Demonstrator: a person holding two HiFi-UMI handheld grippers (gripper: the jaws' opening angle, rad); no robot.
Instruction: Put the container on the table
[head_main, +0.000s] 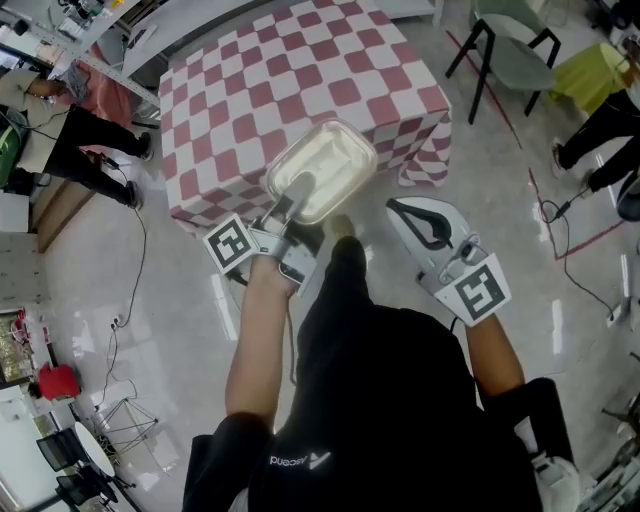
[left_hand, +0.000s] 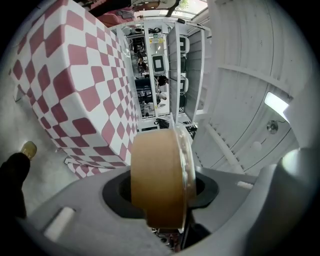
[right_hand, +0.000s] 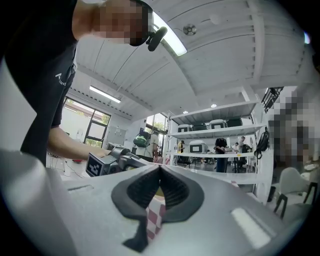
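A rectangular container (head_main: 322, 168) with a tan base and a clear lid hangs over the near edge of the table (head_main: 250, 80), which wears a red-and-white checked cloth. My left gripper (head_main: 298, 197) is shut on the container's near rim. In the left gripper view the container (left_hand: 160, 180) stands edge-on between the jaws, with the checked cloth (left_hand: 65, 85) to its left. To the right, my right gripper (head_main: 402, 208) is over the floor beside the table, shut and with nothing in it. In its own view, the right gripper (right_hand: 160, 169) has its pads meeting.
A black-framed chair (head_main: 512, 52) with a green seat stands right of the table. People stand at the left (head_main: 80, 130) and at the right (head_main: 600, 120). A cable (head_main: 575, 255) and red tape lines lie on the glossy floor. Shelving (left_hand: 160, 65) stands beyond the table.
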